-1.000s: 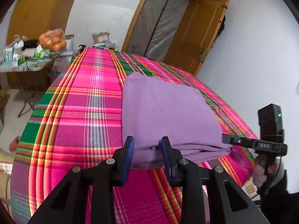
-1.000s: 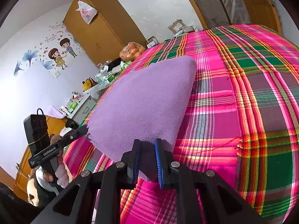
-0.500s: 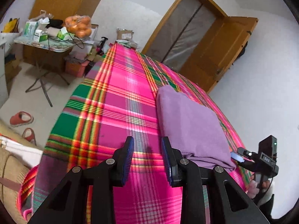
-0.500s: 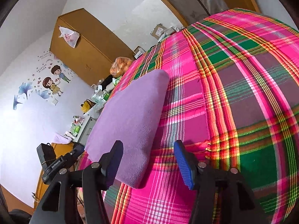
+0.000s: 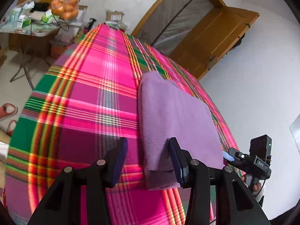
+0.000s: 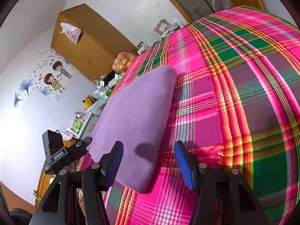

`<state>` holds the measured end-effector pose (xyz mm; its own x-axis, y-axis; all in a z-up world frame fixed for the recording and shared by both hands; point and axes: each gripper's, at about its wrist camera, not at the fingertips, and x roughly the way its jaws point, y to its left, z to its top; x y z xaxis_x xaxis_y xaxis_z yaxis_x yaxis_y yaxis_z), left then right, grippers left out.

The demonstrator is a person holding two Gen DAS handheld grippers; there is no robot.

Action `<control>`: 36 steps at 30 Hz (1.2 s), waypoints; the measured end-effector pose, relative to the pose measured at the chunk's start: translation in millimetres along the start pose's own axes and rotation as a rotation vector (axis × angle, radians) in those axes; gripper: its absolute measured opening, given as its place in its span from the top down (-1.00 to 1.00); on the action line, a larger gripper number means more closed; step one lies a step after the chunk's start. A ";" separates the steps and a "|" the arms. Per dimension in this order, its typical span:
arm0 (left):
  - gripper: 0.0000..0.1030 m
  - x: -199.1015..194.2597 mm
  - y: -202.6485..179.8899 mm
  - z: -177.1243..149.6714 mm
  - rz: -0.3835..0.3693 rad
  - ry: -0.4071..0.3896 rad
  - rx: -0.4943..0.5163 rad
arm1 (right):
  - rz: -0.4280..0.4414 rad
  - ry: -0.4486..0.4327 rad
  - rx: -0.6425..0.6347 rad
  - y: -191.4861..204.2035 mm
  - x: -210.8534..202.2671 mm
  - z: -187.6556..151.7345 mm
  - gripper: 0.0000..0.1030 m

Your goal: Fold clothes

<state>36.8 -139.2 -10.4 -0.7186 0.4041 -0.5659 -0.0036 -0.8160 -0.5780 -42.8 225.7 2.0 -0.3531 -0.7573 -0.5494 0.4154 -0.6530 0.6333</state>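
Observation:
A folded purple garment (image 5: 174, 116) (image 6: 138, 118) lies flat on the pink plaid bedspread (image 5: 88, 101) (image 6: 234, 97). My left gripper (image 5: 148, 159) is open at the garment's near left corner, its right finger over the fold's edge and nothing pinched. My right gripper (image 6: 150, 163) is open wide at the garment's near right corner, fingers straddling the corner without closing on it. Each gripper appears in the other's view: the right gripper (image 5: 249, 161) past the garment's far edge, the left gripper (image 6: 63, 153) at the left side.
A cluttered side table (image 5: 28, 24) with a bag of oranges (image 5: 65, 7) stands beyond the bed's left side. Red slippers (image 5: 7, 112) lie on the floor. An open wooden door (image 5: 215, 37) and a wardrobe (image 6: 84, 45) line the walls.
Both grippers let go of the purple garment and opened. The left one swung away to the left, then came back to the garment's near corner; the right one drew back slightly.

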 end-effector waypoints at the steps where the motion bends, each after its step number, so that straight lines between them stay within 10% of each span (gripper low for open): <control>1: 0.08 3.0 -0.9 1.0 -0.005 0.015 0.000 | -0.004 0.009 -0.003 1.2 2.6 1.8 -0.12; 36: 0.05 32.8 -8.3 11.1 -0.129 0.141 -0.120 | 0.011 0.091 0.009 8.7 44.4 28.6 -0.17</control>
<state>5.6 -123.8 -17.6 -0.6129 0.5630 -0.5545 -0.0009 -0.7021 -0.7120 -78.8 186.2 -1.3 -0.2707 -0.7609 -0.5896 0.4110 -0.6452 0.6440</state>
